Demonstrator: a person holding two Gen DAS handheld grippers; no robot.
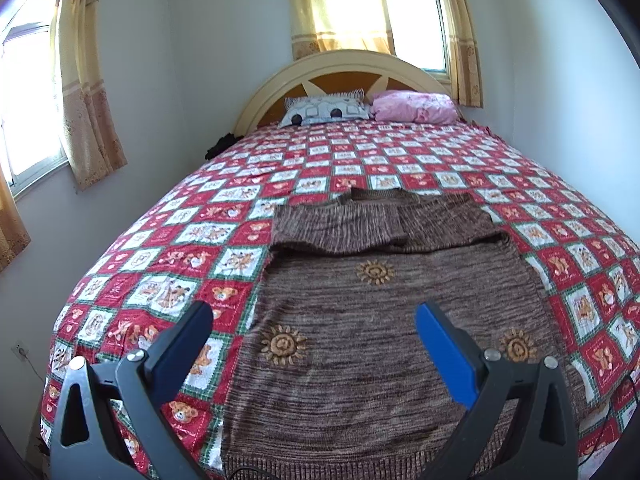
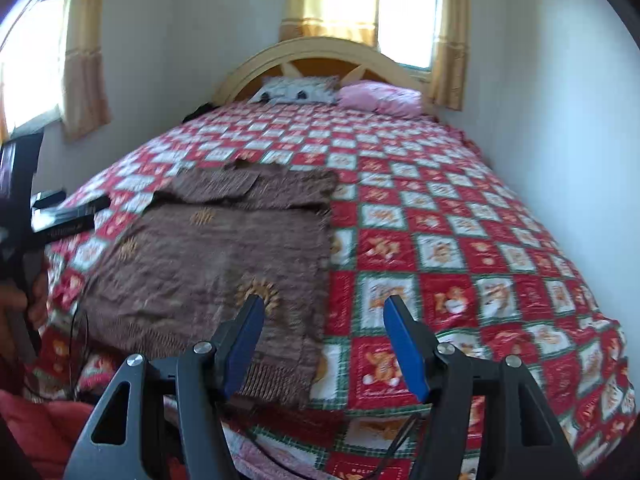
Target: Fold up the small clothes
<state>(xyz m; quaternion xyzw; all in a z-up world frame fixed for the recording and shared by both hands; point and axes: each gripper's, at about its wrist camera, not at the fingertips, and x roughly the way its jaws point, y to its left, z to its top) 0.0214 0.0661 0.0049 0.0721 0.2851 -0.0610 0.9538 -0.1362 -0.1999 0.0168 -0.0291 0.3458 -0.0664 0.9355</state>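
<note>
Two grippers hung above the near end of the bed, each with black angular arms and flat blue pads. The left gripper (image 1: 314,324) had its jaws spread wide and empty over the sweater; the right gripper (image 2: 324,316) had its jaws moderately apart, also empty, straddling the sweater's right edge and the bedspread beside it.

The brown sweater (image 1: 384,320) lay flat on the near part of the bed, hem towards the cameras. It was a marled, streaky knit with a ribbed hem and orange sun-shaped motifs (image 1: 284,345) scattered over it. Both sleeves (image 1: 340,222) were folded in across the upper part, forming a roughly rectangular outline.

Under it stretched a bedspread (image 1: 440,160), a smooth checkerboard of red and white squares printed with teddy bears and edged in green.

In the right wrist view, the other black gripper frame (image 2: 24,216) stood at the far left, beside the sweater.

Farther back, a patterned white pillow (image 1: 326,110) and a pink pillow (image 1: 416,106) rested against an arched cream headboard (image 1: 340,62). Yellow curtains (image 1: 340,4) hung at the windows behind.
</note>
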